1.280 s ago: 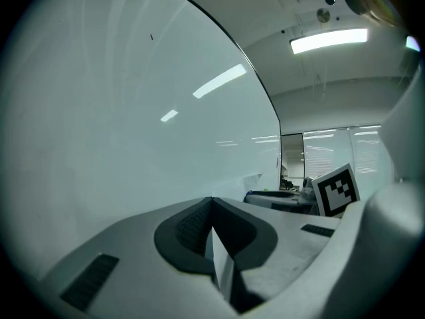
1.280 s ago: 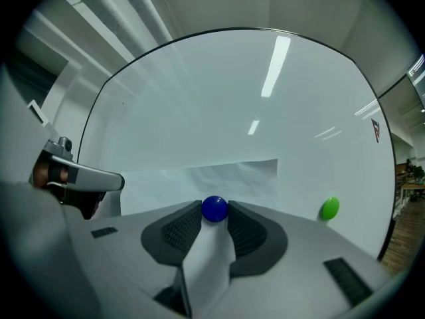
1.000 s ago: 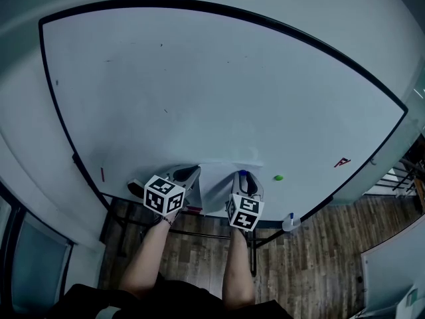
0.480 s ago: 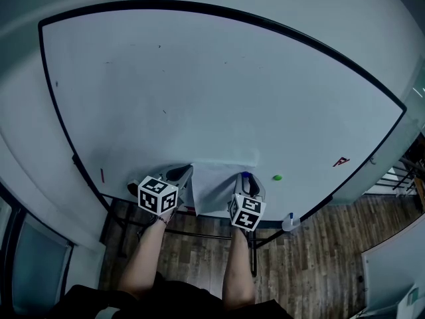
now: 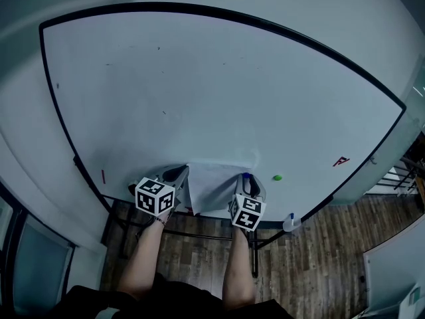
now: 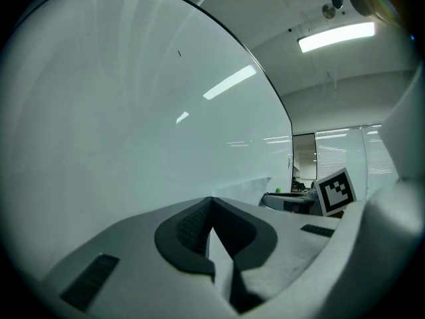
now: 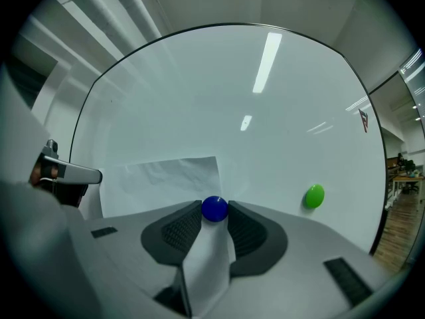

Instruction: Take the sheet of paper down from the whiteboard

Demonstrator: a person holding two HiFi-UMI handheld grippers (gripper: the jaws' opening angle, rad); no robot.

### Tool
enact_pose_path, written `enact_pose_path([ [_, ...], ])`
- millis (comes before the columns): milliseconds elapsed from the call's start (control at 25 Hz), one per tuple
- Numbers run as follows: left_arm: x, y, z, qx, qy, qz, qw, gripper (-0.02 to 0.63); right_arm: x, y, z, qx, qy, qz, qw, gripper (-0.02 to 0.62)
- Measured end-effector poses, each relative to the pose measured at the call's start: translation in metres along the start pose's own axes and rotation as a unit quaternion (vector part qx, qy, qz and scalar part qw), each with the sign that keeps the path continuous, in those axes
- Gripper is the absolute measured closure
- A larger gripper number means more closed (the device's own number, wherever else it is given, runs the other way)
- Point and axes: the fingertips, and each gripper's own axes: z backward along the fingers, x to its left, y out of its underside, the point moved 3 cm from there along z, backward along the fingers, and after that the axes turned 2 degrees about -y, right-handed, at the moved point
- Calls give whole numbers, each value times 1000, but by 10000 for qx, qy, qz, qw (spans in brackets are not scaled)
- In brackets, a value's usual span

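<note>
The left gripper (image 6: 211,208) was clenched on the paper's (image 5: 211,188) left edge, while the right gripper (image 5: 246,178) grasped the blue magnet (image 7: 214,209) on it against the whiteboard (image 5: 219,98).

We see the whiteboard (image 5: 219,98) as a smooth, glossy white face that mirrors the ceiling lights. On its lower part the sheet of paper (image 7: 172,175) looks thin, matt and lightly creased. The blue magnet (image 7: 214,209) on the whiteboard is a smooth, shiny dome like hard plastic, and the green magnet (image 7: 314,196) on the bare board beside it looks smooth too. The left gripper (image 6: 211,205) and the right gripper (image 7: 214,212) have matt grey, plastic-looking shells with dark, finely ribbed pads (image 7: 180,230), and the floor (image 5: 319,244) below the whiteboard shows brown wood-grain planks.
</note>
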Motion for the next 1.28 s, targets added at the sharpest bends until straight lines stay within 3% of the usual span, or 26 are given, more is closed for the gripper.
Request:
enact_pose_path([
  [600, 22, 1, 15, 27, -456, 83, 9989, 588, -3, 3, -1, -10, 26, -45, 10000, 460],
  [1280, 9, 21, 22, 89, -582, 159, 9981, 588, -27, 22, 24, 62, -132, -179, 9997, 434],
])
